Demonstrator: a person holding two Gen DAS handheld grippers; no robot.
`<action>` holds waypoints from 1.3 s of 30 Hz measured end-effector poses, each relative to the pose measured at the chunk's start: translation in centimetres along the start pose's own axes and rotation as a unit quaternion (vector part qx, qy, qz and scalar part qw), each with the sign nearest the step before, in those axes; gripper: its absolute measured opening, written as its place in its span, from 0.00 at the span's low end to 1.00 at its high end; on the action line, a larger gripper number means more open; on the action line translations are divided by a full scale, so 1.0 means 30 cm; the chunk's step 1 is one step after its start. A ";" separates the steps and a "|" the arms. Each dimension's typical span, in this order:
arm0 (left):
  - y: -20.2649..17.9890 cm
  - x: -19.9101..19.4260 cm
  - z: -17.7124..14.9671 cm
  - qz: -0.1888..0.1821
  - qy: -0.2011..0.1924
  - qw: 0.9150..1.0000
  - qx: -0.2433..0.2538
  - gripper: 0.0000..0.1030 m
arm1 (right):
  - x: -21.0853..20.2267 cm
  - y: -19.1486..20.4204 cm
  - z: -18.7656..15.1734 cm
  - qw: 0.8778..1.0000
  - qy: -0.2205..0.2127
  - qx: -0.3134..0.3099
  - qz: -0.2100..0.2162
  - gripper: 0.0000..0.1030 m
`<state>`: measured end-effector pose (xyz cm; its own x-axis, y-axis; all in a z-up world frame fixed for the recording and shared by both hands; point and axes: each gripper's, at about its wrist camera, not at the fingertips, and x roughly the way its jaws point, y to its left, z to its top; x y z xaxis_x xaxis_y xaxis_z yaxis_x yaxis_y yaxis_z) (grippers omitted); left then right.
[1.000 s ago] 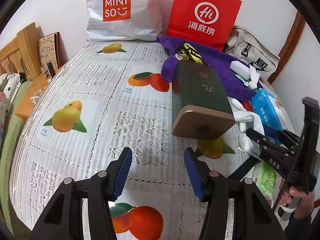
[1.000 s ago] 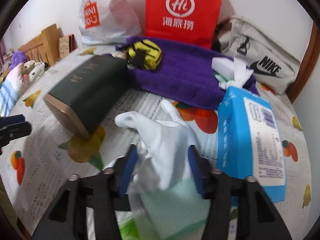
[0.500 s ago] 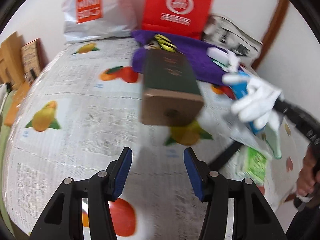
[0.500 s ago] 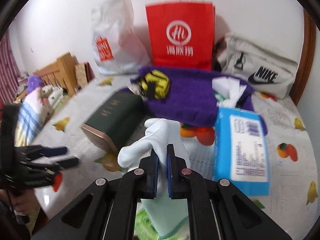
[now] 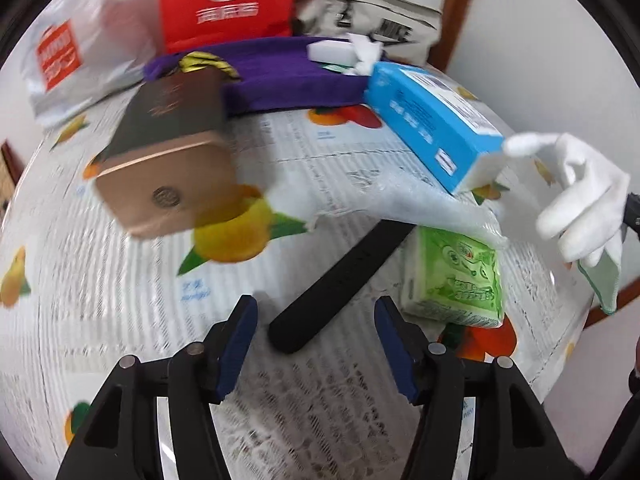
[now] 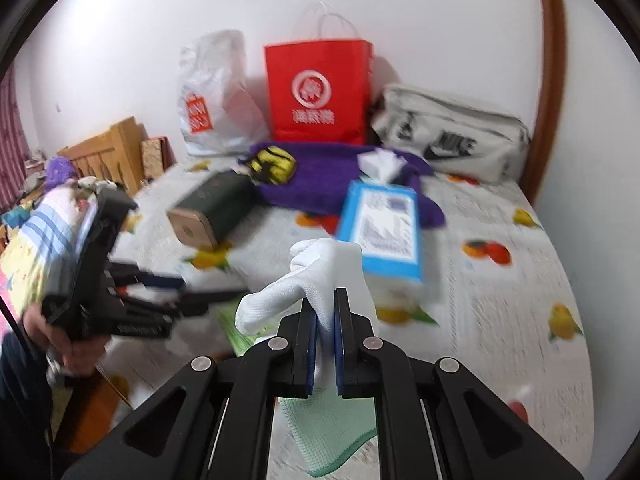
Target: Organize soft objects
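White glove up in the air, other hand-held gripper empty

Left hand-held gripper (image 5: 316, 336) is spread wide above the fruit-print bedspread (image 5: 120, 280), near a black strap (image 5: 344, 276); right hand-held gripper (image 6: 325, 312) pinches the white fabric glove (image 6: 316, 276), lifted clear of the bed.

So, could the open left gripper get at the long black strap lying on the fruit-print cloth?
Probably yes. The left gripper is open, and the black strap's near end lies bare just ahead of its fingertips. The green tissue pack sits to the side, not in the way.

1 glove (image 6: 320, 276), 3 bags (image 6: 320, 92), 2 tissue pks (image 5: 432, 120)
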<state>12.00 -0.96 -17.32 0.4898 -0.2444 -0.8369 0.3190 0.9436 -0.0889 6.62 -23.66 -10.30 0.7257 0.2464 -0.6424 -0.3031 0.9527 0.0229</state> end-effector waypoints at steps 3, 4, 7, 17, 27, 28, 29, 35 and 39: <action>-0.037 0.020 0.020 -0.002 0.000 1.000 0.029 0.57 | 0.028 -0.063 -0.050 0.999 0.022 0.026 -0.009 0.07; -0.051 0.028 0.026 0.003 0.000 0.999 0.038 0.57 | 0.043 -0.079 -0.064 0.999 0.032 0.036 -0.008 0.07; -0.084 0.052 0.046 0.011 -0.002 0.998 0.063 0.55 | 0.084 -0.110 -0.104 0.997 0.047 0.052 -0.009 0.07; -0.078 0.029 0.024 -0.013 0.009 0.998 0.054 0.19 | 0.153 -0.127 -0.145 0.996 0.062 0.059 -0.004 0.09; -0.118 0.075 0.079 -0.001 0.008 0.998 0.065 0.28 | 0.168 -0.157 -0.150 0.996 0.048 0.075 -0.013 0.66; -0.122 0.074 0.075 0.004 0.007 0.998 0.069 0.21 | 0.178 -0.158 -0.152 0.996 0.053 0.076 -0.011 0.66; -0.123 0.070 0.071 0.006 0.007 0.997 0.072 0.19 | 0.194 -0.161 -0.157 0.995 0.059 0.080 -0.009 0.66; -0.107 0.057 0.050 -0.006 0.008 0.998 0.054 0.20 | 0.257 -0.155 -0.185 0.993 0.070 0.092 -0.002 0.79; -0.117 0.060 0.050 0.006 0.003 0.999 0.054 0.20 | 0.284 -0.145 -0.186 0.994 0.066 0.085 -0.011 0.80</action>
<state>12.99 -5.05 -17.71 0.4891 -0.2325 -0.8407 0.3997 0.9164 -0.0210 10.68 -26.69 -20.16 0.6410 0.2098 -0.7384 -0.1712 0.9768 0.1289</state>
